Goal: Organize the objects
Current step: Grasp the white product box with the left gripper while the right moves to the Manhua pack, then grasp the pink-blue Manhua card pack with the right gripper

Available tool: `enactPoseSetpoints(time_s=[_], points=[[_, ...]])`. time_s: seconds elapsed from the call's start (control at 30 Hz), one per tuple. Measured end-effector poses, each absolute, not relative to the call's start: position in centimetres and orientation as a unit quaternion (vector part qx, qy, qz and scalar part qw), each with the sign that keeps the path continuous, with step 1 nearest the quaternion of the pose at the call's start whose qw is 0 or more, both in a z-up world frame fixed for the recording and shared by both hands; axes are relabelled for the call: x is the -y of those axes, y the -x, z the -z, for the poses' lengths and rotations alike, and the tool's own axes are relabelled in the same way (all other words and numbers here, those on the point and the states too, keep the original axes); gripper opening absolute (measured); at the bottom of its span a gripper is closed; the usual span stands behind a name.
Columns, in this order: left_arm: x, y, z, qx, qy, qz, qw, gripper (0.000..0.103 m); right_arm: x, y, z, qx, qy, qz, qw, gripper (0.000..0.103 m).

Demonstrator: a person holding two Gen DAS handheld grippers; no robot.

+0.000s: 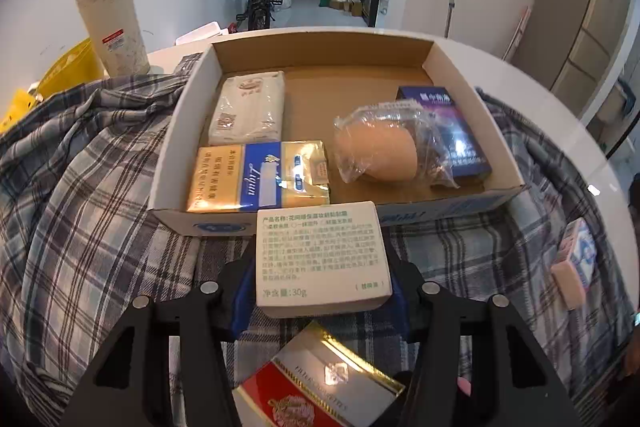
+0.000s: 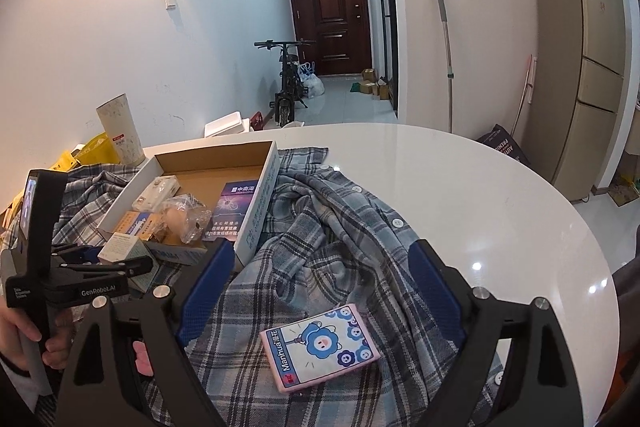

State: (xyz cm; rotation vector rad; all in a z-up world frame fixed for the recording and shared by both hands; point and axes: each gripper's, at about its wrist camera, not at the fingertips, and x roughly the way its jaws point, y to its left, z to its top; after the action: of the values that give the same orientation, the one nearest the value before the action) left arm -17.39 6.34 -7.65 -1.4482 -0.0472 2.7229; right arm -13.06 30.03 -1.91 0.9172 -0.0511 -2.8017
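The left gripper (image 1: 320, 291) has its fingers pinched on the two sides of a small white box (image 1: 320, 259), held label-up just before the near wall of the cardboard tray (image 1: 460, 205); a side grip like this probably leaves the box free to be lifted over that wall. Inside the tray a tissue pack (image 1: 250, 107), a gold and blue pack (image 1: 260, 175), a bagged sponge (image 1: 384, 151) and a blue carton (image 1: 452, 131) lie side by side, apparently to keep floor space for more. The right gripper (image 2: 320, 291) has its fingers spread wide above the pink card pack (image 2: 320, 345), which lies flat on the plaid shirt (image 2: 340, 227) spread over the bench (image 2: 500, 187), seemingly ready to take it next
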Motion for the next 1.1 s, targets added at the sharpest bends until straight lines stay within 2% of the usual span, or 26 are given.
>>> enactPoseSetpoints(time_s=[0.23, 0.57, 1.1], points=[[-5.7, 14.5, 3.6, 0.036, 0.414, -0.909, 0.039, 0.056, -30.0, 13.1, 1.9, 0.018, -0.313, 0.944, 0.103, 0.088], [-6.0, 9.7, -0.4, 0.0, 0.27, -0.959, 0.083, 0.056, -29.7, 13.9, 3.3, 0.012, -0.372, 0.917, 0.14, 0.088], [-4.3, 11.0, 2.4, 0.016, 0.286, -0.956, 0.065, 0.056, -28.8, 15.0, 6.9, -0.053, -0.465, 0.871, 0.152, 0.088]])
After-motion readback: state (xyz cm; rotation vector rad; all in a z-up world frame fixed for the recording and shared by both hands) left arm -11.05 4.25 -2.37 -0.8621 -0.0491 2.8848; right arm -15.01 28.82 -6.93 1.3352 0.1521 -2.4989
